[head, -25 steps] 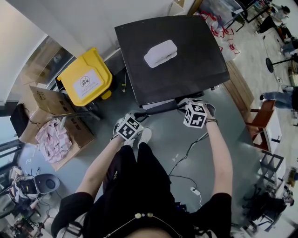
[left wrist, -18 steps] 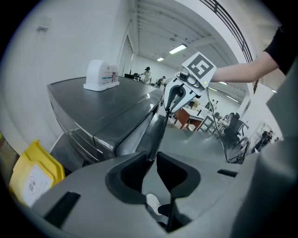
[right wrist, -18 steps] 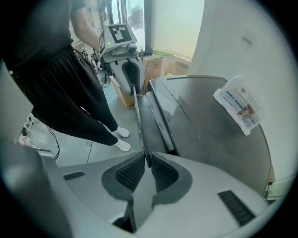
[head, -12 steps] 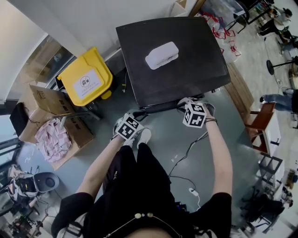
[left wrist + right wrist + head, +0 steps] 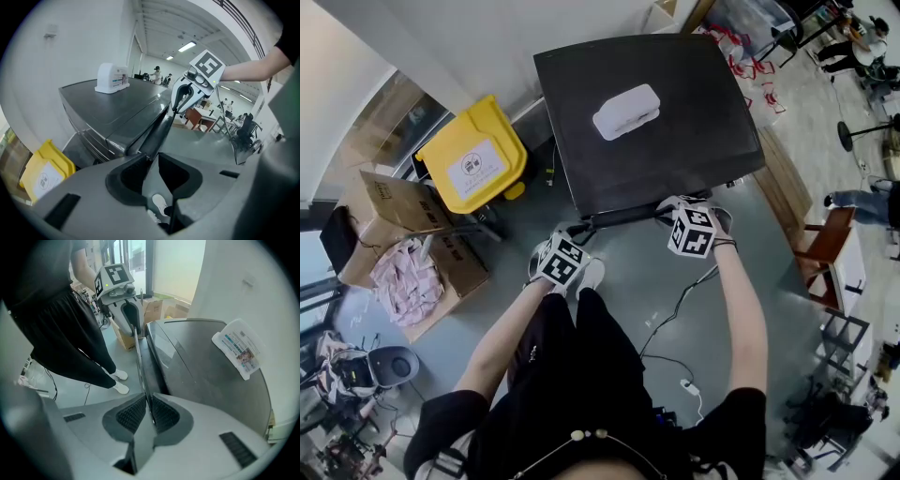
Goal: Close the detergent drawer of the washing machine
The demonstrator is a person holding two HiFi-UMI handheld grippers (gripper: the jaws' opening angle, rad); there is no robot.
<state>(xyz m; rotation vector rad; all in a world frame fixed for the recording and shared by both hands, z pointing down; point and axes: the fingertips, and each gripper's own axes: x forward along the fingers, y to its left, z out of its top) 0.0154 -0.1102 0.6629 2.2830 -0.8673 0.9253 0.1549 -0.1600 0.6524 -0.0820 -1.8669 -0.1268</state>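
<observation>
**Q:** Jaws first. What is the condition on each side?

**A:** The right gripper (image 5: 147,401) is clamped on the thin, dark front edge of the detergent drawer (image 5: 139,363). Its cross-hatched pads (image 5: 131,414) press both faces of that edge. The left gripper (image 5: 151,157) has released. Its jaws have just been opening, and the smooth dark pads stand apart. The end of the drawer strip lies at the mouth of the gap with nothing pressing on it. A white shoe (image 5: 160,205) shows through the gap.

**Q:** Where is the drawer, and what is around it?

**A:** In the head view it is a narrow, straight, glossy black strip along the front edge of the washing machine (image 5: 675,141), at centre frame between the two grippers. The machine's top is a flat, dark grey, faintly reflective panel. A white packet (image 5: 625,110) rests on it towards the upper centre. A yellow bin (image 5: 473,159) stands at the upper left.

**Q:** Hand pose?

**A:** The right forearm reaches straight up from the lower right, with its gripper pointing steeply down. The left arm is bent, and its gripper slants towards the strip's left end.

**Q:** Any change from a second ago?

**A:** Yes. A pale slab then stood out from the machine's front, and now only the dark strip shows.
</observation>
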